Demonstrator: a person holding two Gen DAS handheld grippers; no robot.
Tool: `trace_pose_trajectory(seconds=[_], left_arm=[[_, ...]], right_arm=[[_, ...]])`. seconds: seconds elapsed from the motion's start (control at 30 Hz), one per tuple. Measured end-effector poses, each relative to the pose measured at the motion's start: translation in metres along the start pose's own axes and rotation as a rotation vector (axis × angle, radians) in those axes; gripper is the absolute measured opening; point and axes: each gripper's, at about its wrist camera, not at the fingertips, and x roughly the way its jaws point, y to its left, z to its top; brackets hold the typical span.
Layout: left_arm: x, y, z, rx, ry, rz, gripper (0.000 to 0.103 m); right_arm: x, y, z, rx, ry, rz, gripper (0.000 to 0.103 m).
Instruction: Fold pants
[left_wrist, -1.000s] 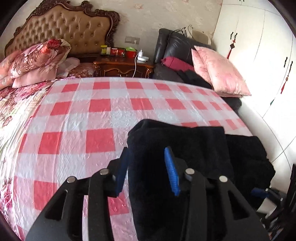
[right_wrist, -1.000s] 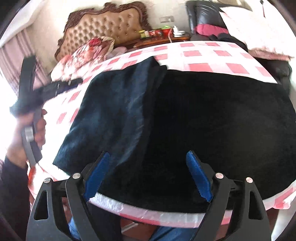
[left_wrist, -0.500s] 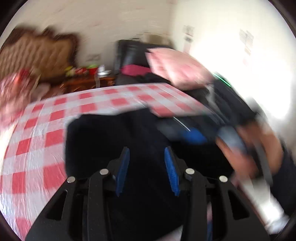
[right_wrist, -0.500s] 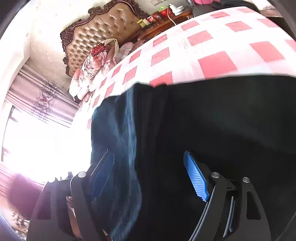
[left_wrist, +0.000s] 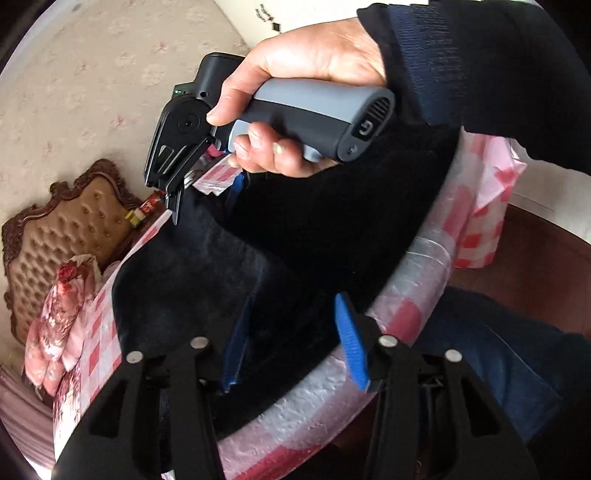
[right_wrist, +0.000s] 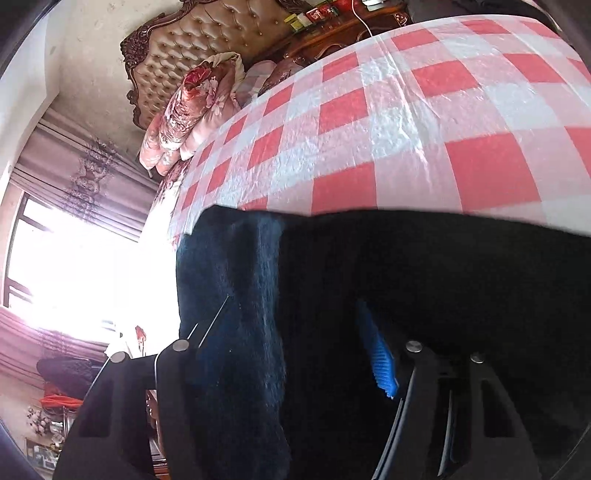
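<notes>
The black pants (left_wrist: 295, 236) lie bunched on the red-and-white checked bed cover, by the bed's near edge. My left gripper (left_wrist: 291, 350) is open just above the pants' near edge; the cloth lies between its blue pads without being clamped. My right gripper (left_wrist: 207, 195), held in a hand, is pressed down onto the far part of the pants. In the right wrist view the pants (right_wrist: 424, 295) fill the lower frame. The right gripper (right_wrist: 291, 350) is open, with the cloth draped over its left finger and only the right blue pad showing.
The checked cover (right_wrist: 406, 122) spreads beyond the pants. A tufted headboard (right_wrist: 192, 48), floral bedding (right_wrist: 192, 103) and a wooden nightstand (right_wrist: 343, 26) with small items stand at the far end. A bright window (right_wrist: 74, 266) is on the left. The person's legs in blue jeans (left_wrist: 491, 354) are at the bed's edge.
My left gripper swung round from facing the headboard to the bed's near edge, tilted. My right gripper dropped low into the pants, and the cloth now covers its left finger.
</notes>
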Motion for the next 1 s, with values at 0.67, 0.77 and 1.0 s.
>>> trace_pose_trajectory(seconds=[0.67, 0.77, 1.0], left_arm=[[-0.152, 0.266, -0.081, -0.856, -0.29, 0.126, 0.009], [-0.155, 0.278, -0.099, -0.908, -0.272, 0.128, 0.009], [-0.161, 0.269, -0.093, -0.854, -0.315, 0.076, 0.009]], right_arm=[[0.027, 0.26, 0.078, -0.218, 0.166, 0.242, 0.016], [0.055, 0.28, 0.074, -0.231, 0.206, 0.227, 0.016], [0.066, 0.253, 0.072, -0.157, 0.226, 0.224, 0.016]])
